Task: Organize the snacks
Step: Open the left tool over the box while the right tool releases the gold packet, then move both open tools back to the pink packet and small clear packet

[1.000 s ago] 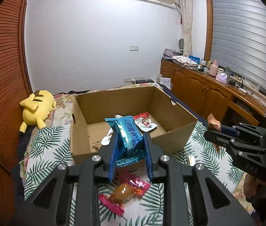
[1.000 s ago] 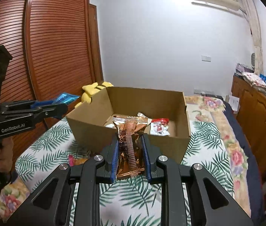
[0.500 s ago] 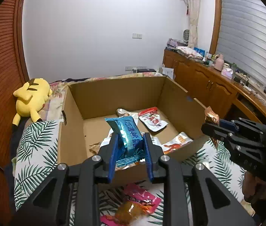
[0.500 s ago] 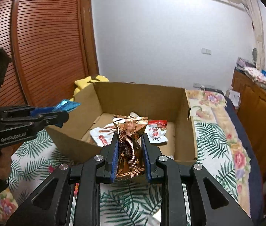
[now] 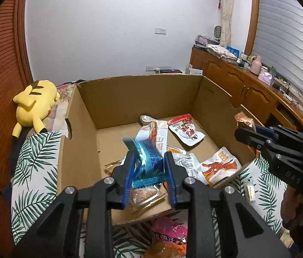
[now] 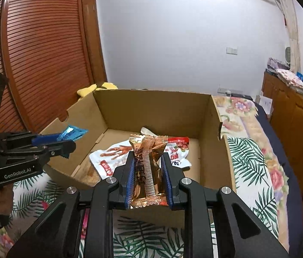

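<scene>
My left tool (image 5: 149,172) is squeezed on a shiny blue snack pack (image 5: 148,161). It holds the pack up over the near edge of the cardboard box (image 5: 130,94). My right tool (image 6: 148,177) is squeezed on a gold snack pack (image 6: 148,161), also held over the near edge of the box.

In the left view, the right tool shows at 3 o'clock, just above the right wall of the box. In the right view, the left tool shows at 9 o'clock, over the left wall.

Down in the box lie more snacks. A white pack with red chicken feet (image 5: 220,167) is at 4 o'clock. A white and red pack (image 5: 185,130) is at 1 o'clock, near the back.

The box sits on a bed with a leaf-print sheet (image 5: 35,150). A pink snack pack (image 5: 168,232) lies on the sheet, just in front of the box. A yellow plush toy (image 5: 35,105) lies at 9 o'clock, beside the box.
</scene>
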Demonstrator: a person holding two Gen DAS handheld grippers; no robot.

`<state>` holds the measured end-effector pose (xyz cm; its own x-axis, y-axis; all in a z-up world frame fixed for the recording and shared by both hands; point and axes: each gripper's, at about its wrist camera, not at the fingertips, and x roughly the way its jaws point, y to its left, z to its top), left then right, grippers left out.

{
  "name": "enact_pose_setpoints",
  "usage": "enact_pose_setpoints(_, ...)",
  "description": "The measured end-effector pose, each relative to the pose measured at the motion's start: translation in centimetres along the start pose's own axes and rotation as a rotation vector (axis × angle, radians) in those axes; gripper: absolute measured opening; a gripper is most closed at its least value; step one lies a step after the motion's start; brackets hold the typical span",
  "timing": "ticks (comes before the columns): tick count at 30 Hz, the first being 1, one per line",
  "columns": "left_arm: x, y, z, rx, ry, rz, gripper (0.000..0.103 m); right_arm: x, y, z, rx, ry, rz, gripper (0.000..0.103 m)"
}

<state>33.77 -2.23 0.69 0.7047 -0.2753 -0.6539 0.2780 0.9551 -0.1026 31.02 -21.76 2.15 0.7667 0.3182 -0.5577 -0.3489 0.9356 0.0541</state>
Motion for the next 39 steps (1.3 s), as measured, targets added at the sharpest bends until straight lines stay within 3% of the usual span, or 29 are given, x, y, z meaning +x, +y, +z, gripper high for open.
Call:
enact_pose_setpoints(6,-0.1,0.4,-0.2,-0.001,-0.008,0.003,0.042,0.4,0.0,-0.2,0.004,0.003,-0.003,0.034)
enact_pose_setpoints(14,-1.0,0.4,-0.6,0.012,-0.019,0.008,0.044,-0.9,-0.3,-0.8,0.024,-0.011,0.014,0.035)
enact_pose_setpoints(27,-5.1,-0.9,-2.0,0.074,-0.097,-0.001,0.051,-7.6,-0.5,-4.1,0.060,-0.088,0.007,0.042)
enact_pose_setpoints(32,-6.6,-1.7,-2.9,0.099,-0.117,-0.014,0.051,-8.3,-0.8,-6.1,0.048,-0.059,-0.024,0.045)
enact_pose_setpoints(36,-7.7,-2.2,-4.0,0.127,-0.131,-0.012,0.052,-8.2,-1.6,-7.8,0.034,-0.032,-0.062,0.061)
enact_pose_setpoints(39,-8.1,-2.5,-5.0,0.134,-0.128,-0.017,0.052,-7.1,-2.4,-9.3,0.033,0.021,-0.082,0.063)
